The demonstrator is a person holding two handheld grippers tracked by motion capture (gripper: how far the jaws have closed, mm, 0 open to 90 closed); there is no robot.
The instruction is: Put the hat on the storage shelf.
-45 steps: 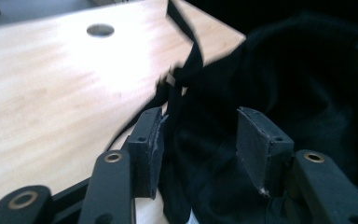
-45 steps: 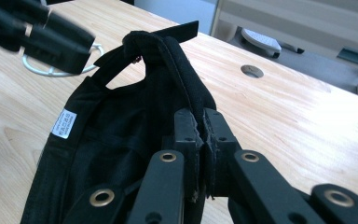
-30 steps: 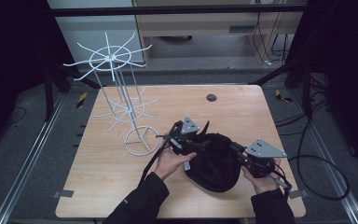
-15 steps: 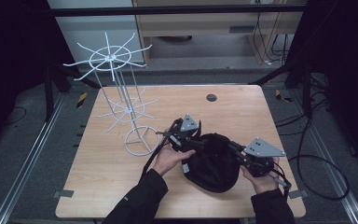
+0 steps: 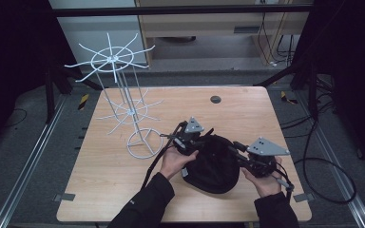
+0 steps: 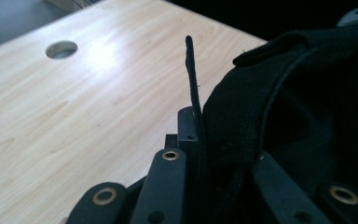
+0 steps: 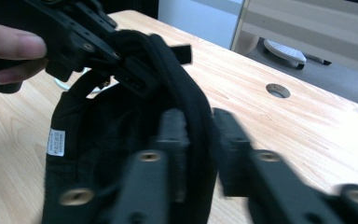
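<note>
Surface: pale wooden table, round cable hole near far edge.
Surroundings: dark floor, metal rails, cables at right.
Rack: white wire stand, upright at table's left.
Bag: black fabric bag, front right, between both grippers.
Left gripper: pinching bag's rim.
Right gripper: clamped over bag's rim.

white wire rack – back-left on tbl | cable hole – far edge

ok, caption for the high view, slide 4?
Both grippers, left and right, clamp the rim of a black cap on the table, beside a white wire rack.
</note>
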